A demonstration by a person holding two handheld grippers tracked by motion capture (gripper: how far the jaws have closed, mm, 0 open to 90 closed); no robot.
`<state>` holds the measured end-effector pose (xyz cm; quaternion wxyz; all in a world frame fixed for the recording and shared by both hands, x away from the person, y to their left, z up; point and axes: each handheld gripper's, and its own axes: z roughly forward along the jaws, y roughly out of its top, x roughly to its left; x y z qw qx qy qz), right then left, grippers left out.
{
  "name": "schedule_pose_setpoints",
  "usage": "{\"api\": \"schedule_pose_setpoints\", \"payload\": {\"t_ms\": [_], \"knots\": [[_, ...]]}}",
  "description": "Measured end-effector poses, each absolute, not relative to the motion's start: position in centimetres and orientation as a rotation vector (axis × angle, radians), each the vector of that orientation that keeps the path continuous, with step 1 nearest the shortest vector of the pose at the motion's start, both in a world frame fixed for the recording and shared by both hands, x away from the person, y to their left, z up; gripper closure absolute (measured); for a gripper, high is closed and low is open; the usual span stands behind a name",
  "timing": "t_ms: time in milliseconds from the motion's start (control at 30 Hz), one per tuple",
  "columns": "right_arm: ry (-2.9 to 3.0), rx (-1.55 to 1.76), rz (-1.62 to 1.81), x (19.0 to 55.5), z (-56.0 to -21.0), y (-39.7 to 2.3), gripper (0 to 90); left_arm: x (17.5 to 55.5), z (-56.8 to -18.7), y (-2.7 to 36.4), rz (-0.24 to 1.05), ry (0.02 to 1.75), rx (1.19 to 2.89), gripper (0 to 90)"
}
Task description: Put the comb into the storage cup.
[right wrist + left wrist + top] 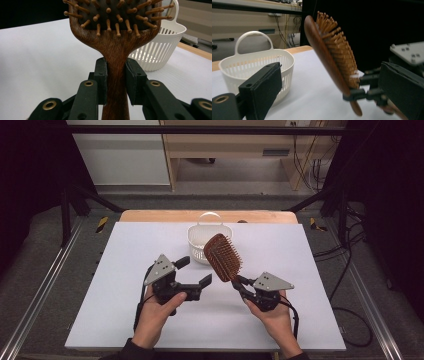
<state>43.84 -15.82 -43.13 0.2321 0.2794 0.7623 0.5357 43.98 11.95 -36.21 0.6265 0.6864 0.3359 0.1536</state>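
Note:
A brown wooden hairbrush (223, 256) with wooden bristles is held up above the white table, its head tilted toward the far left. My right gripper (239, 282) is shut on its handle. In the right gripper view the two pads (101, 82) press the handle's neck (116, 75) from both sides. My left gripper (194, 271) hovers open just left of the brush, with nothing between its jaws. In the left gripper view the brush (329, 50) stands between its spread jaws but farther off, with the right gripper (367, 87) clamped below it.
A white slotted plastic basket (197, 237) with a loop handle stands at the back centre of the white table sheet (125, 320), right behind the brush head. It sits left in the left gripper view (257, 62) and right in the right gripper view (160, 42).

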Motion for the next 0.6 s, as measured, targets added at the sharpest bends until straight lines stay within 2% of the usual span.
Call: {"api": "schedule_pose_setpoints", "payload": {"t_ms": [167, 600], "knots": [[2.081, 0.728, 1.469, 43.3, -43.2, -15.5, 73.0, 45.2, -36.5, 10.4, 0.241, 0.804, 1.535, 7.1], [2.083, 0.722, 1.441, 43.2, -43.8, -14.8, 73.0, 46.2, -35.9, 10.5, 0.225, 0.830, 1.508, 22.0]]}}
